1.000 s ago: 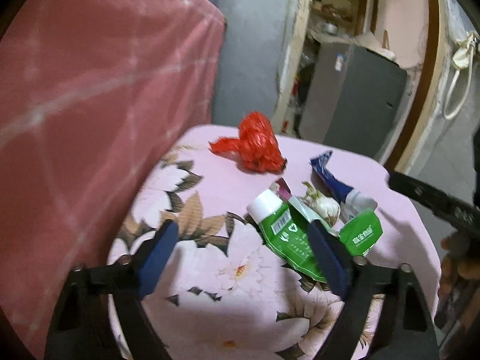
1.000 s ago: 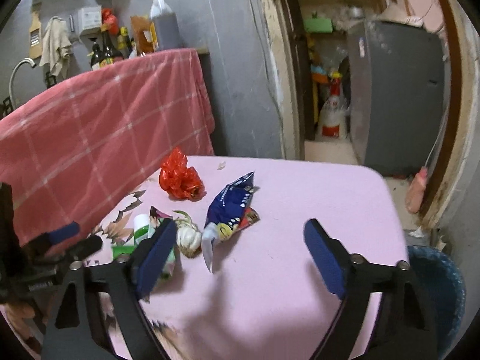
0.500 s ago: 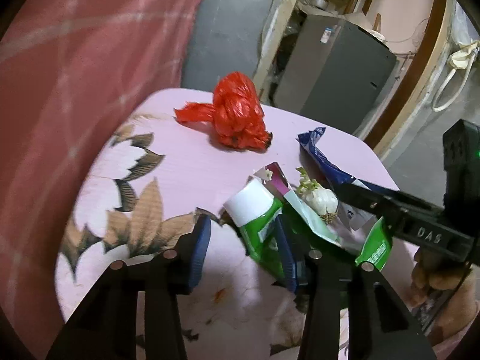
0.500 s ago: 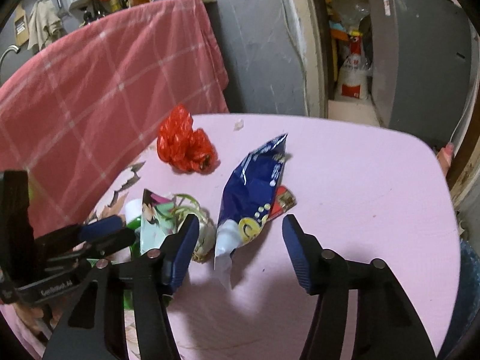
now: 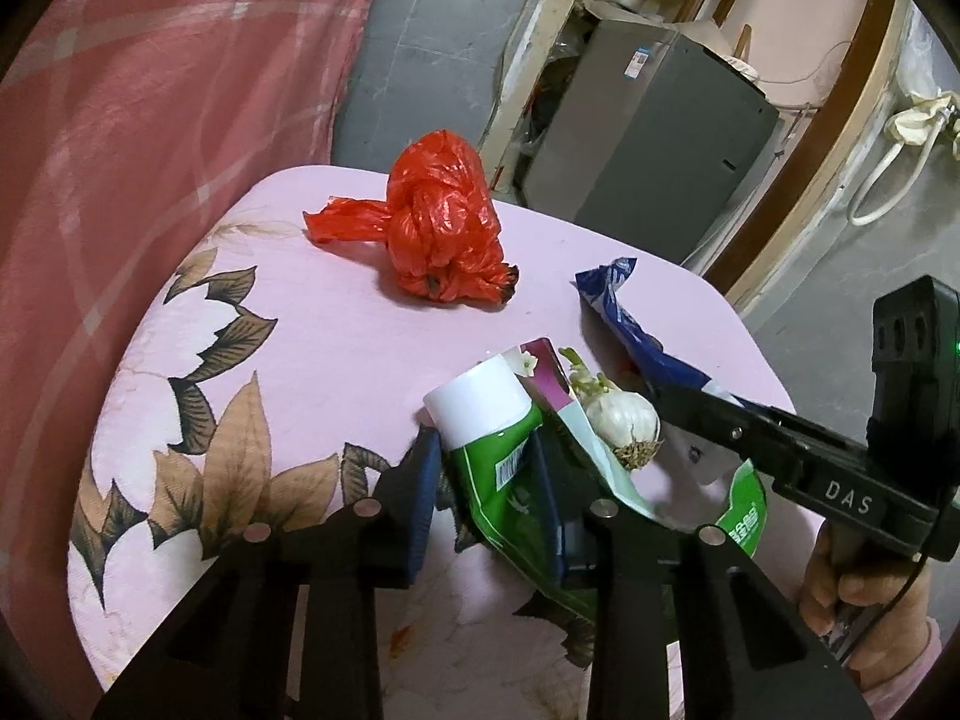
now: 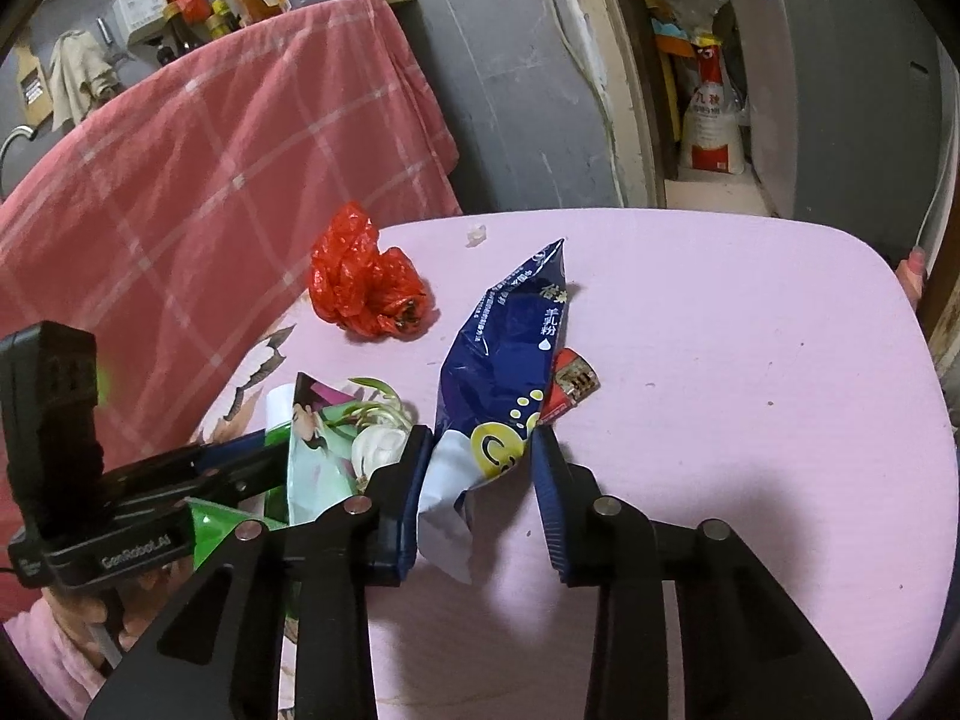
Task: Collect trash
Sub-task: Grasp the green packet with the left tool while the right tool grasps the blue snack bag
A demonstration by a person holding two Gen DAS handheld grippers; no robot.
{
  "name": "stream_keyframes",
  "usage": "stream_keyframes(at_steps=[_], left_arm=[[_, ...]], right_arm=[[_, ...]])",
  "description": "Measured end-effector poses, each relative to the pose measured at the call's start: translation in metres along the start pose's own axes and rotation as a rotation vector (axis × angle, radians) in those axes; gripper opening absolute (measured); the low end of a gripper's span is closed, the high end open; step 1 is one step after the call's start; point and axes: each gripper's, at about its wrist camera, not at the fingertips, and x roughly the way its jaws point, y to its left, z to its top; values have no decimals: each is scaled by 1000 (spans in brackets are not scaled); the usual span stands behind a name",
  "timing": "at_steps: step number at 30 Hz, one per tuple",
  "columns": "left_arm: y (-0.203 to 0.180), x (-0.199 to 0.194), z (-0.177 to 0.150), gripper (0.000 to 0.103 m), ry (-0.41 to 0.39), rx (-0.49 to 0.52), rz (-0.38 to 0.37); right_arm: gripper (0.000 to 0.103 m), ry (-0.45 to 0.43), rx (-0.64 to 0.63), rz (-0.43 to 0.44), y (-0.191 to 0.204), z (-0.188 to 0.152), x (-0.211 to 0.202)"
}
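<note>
A green tube with a white cap [image 5: 489, 456] lies on the pink flowered table [image 5: 336, 360]. My left gripper [image 5: 483, 480] is closing around the tube, and both blue pads touch its sides. A dark blue snack bag [image 6: 504, 372] lies mid-table; my right gripper [image 6: 480, 468] is closing on its lower end, pads against it. Between the two sit a garlic bulb [image 5: 621, 420] and a teal wrapper [image 6: 318, 456]. A knotted red plastic bag [image 5: 441, 240] rests farther back, untouched. A small red wrapper [image 6: 570, 387] pokes out from under the blue bag.
A pink checked cloth [image 6: 210, 192] hangs along the table's left side. Behind the table stand a grey wall, a doorway and a grey fridge [image 5: 648, 150]. The right half of the tabletop [image 6: 750, 390] is bare pink cloth. Hands in pink sleeves hold both tools.
Both grippers came down and forward onto the trash pile and narrowed from wide open. The left one now straddles the green tube, the right one the blue bag.
</note>
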Motion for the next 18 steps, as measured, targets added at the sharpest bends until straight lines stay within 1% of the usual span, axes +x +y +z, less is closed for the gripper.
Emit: stream_keyframes(at_steps=[4, 6, 10, 14, 18], left_arm=[[0, 3, 3, 23, 0, 1, -11], [-1, 2, 3, 22, -1, 3, -16], [-4, 0, 2, 20, -11, 8, -11], [-7, -6, -4, 18, -19, 2, -14], [-10, -15, -13, 16, -37, 6, -18]], right_arm=[[25, -7, 0, 1, -1, -6, -7], [20, -12, 0, -5, -3, -9, -10], [18, -28, 0, -13, -6, -16, -18], [14, -71, -16, -23, -5, -23, -29], [13, -115, -43, -40, 1, -30, -43]])
